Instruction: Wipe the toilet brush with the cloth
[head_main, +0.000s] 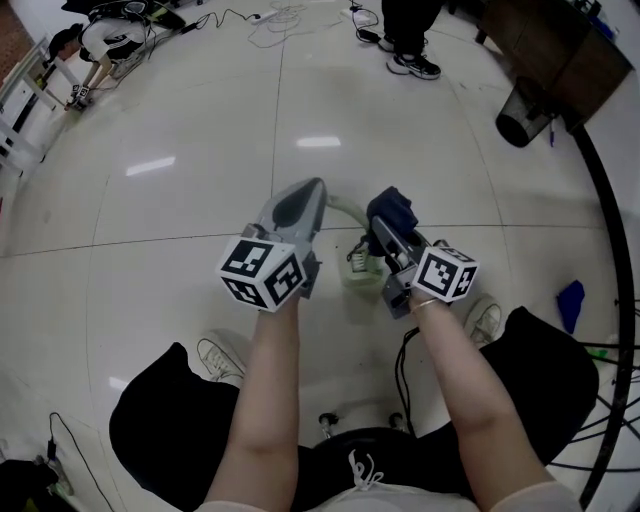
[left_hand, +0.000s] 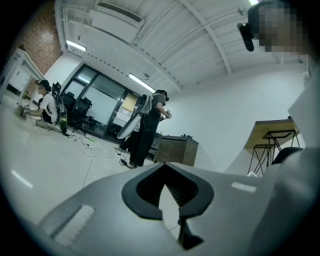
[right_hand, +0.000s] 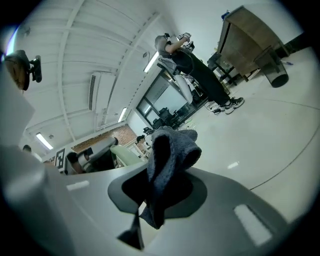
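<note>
Right tongs (right_hand: 150, 200): closed tight on dark blue cloth (right_hand: 167, 160); cloth bunched, sticks out past tips. Left tongs (left_hand: 167, 195): pressed almost together, only thin slit, nothing seen between them in own view.

Toilet brush (head_main: 362, 274): pale green, down at floor (head_main: 200, 150) between both tongs; its handle curves up close to left tongs tip. Whether left tongs touches it, cannot tell.

Cloth near handle, contact not visible. Progress, by my judgement: cloth picked up and brought close; wiping itself not shown done, so most of the work is left.
</note>
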